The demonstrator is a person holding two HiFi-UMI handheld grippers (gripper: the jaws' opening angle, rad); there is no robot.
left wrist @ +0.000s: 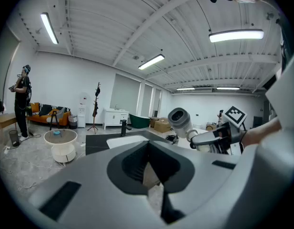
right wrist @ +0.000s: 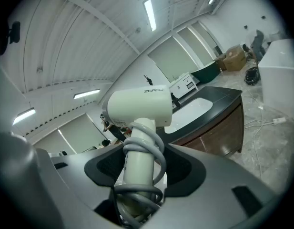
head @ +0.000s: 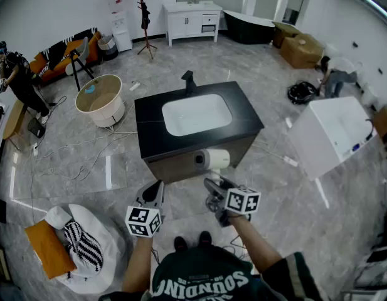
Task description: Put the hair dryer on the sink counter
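Observation:
A white hair dryer (head: 212, 160) with its cord wound round the handle stands up between the jaws of my right gripper (head: 213, 190). It hangs just in front of the near edge of the black sink counter (head: 149, 115), whose white basin (head: 196, 115) and black faucet (head: 188, 80) lie beyond. In the right gripper view the hair dryer (right wrist: 139, 109) fills the middle, its handle clamped in the right gripper (right wrist: 137, 194), with the counter (right wrist: 223, 97) behind. My left gripper (head: 154, 192) hangs beside it, shut and empty. The left gripper view shows the left gripper (left wrist: 149, 175) and the hair dryer (left wrist: 180, 120) to its right.
A round white side table (head: 99, 99) stands left of the counter, with cables on the floor near it. A white tub (head: 334, 130) sits to the right. A white bag (head: 80, 243) lies at my lower left. A person (head: 14, 74) stands at the far left.

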